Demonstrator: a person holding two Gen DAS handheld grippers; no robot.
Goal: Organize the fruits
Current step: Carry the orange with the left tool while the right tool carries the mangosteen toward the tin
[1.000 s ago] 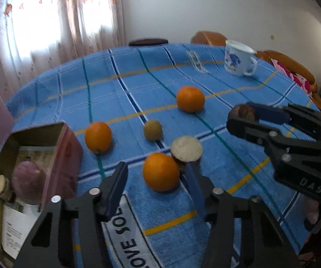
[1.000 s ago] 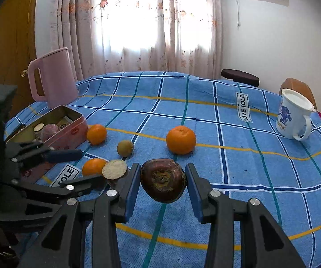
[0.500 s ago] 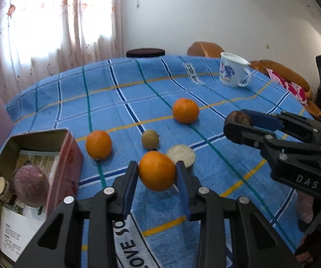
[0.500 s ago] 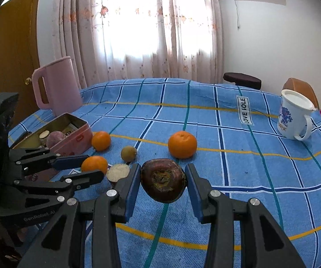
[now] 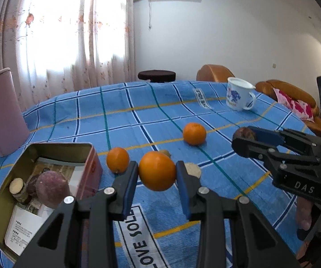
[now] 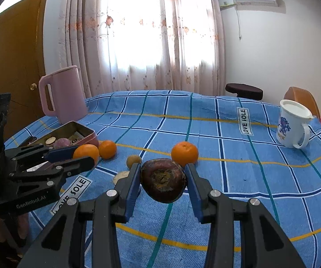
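My left gripper [image 5: 157,173] is shut on an orange [image 5: 157,171] and holds it above the blue checked cloth. A dark brown fruit [image 6: 163,183] sits between the pads of my right gripper [image 6: 163,184], which is shut on it, also off the table. On the cloth lie two more oranges [image 5: 117,159] [image 5: 194,133], a small brownish-green fruit [image 6: 133,161] and a pale round slice [image 5: 192,169]. The open pink tin [image 5: 89,154] at the left holds a purple fruit [image 5: 52,188] and a pale slice [image 5: 16,185].
A pink jug [image 6: 65,99] stands behind the tin at the far left. A white mug [image 6: 293,126] with a blue print stands at the far right. Beyond the table are a dark stool [image 6: 244,90] and orange chairs [image 5: 287,92].
My left gripper closed on the nearest orange and lifted it off the cloth, uncovering the pale slice behind. The right gripper kept still with the dark fruit in it.
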